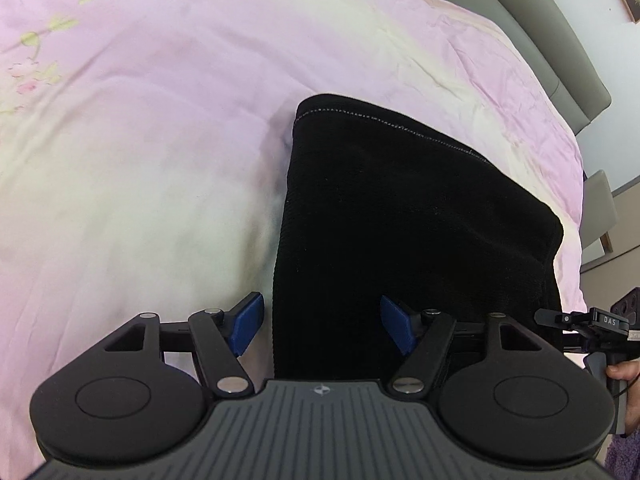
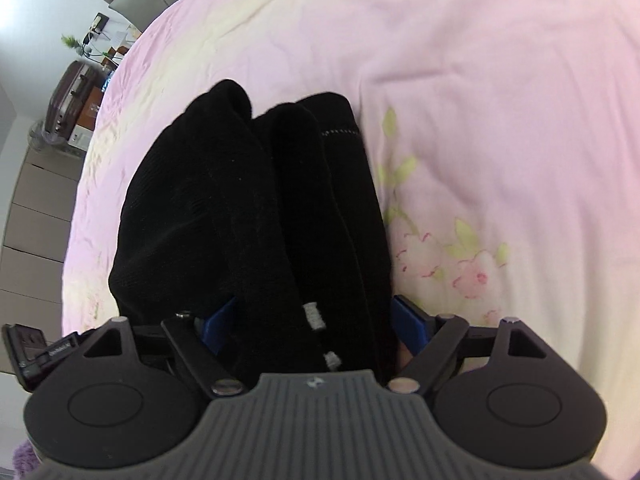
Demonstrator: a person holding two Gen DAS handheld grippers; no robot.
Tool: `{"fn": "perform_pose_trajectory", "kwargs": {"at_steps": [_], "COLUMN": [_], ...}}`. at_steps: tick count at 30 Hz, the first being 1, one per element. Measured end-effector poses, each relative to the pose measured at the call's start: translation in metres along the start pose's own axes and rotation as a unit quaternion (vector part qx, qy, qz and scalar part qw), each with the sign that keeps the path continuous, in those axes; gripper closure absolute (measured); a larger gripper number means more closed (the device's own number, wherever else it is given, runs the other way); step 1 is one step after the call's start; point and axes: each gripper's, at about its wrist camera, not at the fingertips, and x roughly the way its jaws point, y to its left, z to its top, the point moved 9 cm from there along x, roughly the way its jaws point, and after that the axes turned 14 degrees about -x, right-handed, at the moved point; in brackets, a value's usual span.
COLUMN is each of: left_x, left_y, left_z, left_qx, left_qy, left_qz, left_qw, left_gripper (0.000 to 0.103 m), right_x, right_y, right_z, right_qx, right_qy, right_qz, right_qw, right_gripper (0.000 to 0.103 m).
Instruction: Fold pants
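Black pants [image 1: 400,216] on pink bed [image 1: 160,160].
Left claw [image 1: 322,326] spread, pants edge at 12 o'clock; right claw [image 2: 316,326] spread around bunched pants [image 2: 256,216].

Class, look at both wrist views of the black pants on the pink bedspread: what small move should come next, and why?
Probably draw both grippers back. The pants already lie folded in a bundle on the bedspread, and the left gripper and right gripper both stand open around the near edge, gripping nothing.
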Motion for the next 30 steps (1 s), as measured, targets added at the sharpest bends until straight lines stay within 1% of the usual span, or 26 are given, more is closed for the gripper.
{"fn": "perform_pose_trajectory", "kwargs": {"at_steps": [5, 8, 11, 12, 13, 15, 17, 18, 20, 22, 26, 30], "left_x": [0.011, 0.016, 0.015, 0.014, 0.012, 0.008, 0.002, -0.001, -0.009, -0.018, -0.041, -0.071], "left_y": [0.001, 0.001, 0.001, 0.0, -0.001, -0.004, -0.009, -0.011, -0.014, -0.021, -0.029, -0.037], "left_z": [0.003, 0.003, 0.0, -0.001, -0.002, -0.005, -0.007, -0.009, -0.011, -0.012, -0.017, -0.017], "left_qx": [0.002, 0.003, 0.006, 0.009, 0.014, 0.02, 0.032, 0.039, 0.048, 0.051, 0.057, 0.07], "left_qy": [0.022, 0.026, 0.023, 0.021, 0.018, 0.01, 0.0, -0.005, -0.016, -0.026, -0.034, -0.047], "left_qz": [-0.008, -0.007, -0.002, 0.0, 0.003, 0.011, 0.024, 0.03, 0.037, 0.038, 0.029, 0.031], "left_qw": [0.9997, 0.9996, 0.9997, 0.9997, 0.9997, 0.9997, 0.9992, 0.9988, 0.998, 0.9976, 0.9973, 0.9959], "left_gripper": [0.033, 0.037, 0.039, 0.04, 0.043, 0.052, 0.062, 0.065, 0.073, 0.077, 0.08, 0.081], "right_x": [0.013, 0.016, 0.018, 0.016, 0.014, 0.009, 0.002, -0.002, -0.011, -0.021, -0.041, -0.058], "right_y": [-0.006, -0.006, -0.003, -0.001, 0.002, 0.009, 0.018, 0.024, 0.034, 0.046, 0.074, 0.112], "right_z": [0.0, -0.002, -0.004, -0.005, -0.006, -0.006, -0.005, -0.003, -0.002, -0.002, 0.001, -0.002], "right_qx": [0.01, 0.005, 0.0, -0.003, -0.007, -0.019, -0.036, -0.046, -0.058, -0.068, -0.086, -0.107], "right_qy": [0.006, 0.004, -0.006, -0.01, -0.012, -0.018, -0.022, -0.023, -0.027, -0.032, -0.043, -0.051], "right_qz": [0.033, 0.038, 0.039, 0.037, 0.034, 0.021, 0.003, -0.006, -0.021, -0.031, -0.045, -0.039], "right_qw": [0.999, 0.999, 0.999, 0.999, 0.999, 0.999, 0.999, 0.999, 0.998, 0.997, 0.994, 0.992], "right_gripper": [0.028, 0.032, 0.036, 0.038, 0.039, 0.045, 0.05, 0.053, 0.056, 0.06, 0.064, 0.066]}}
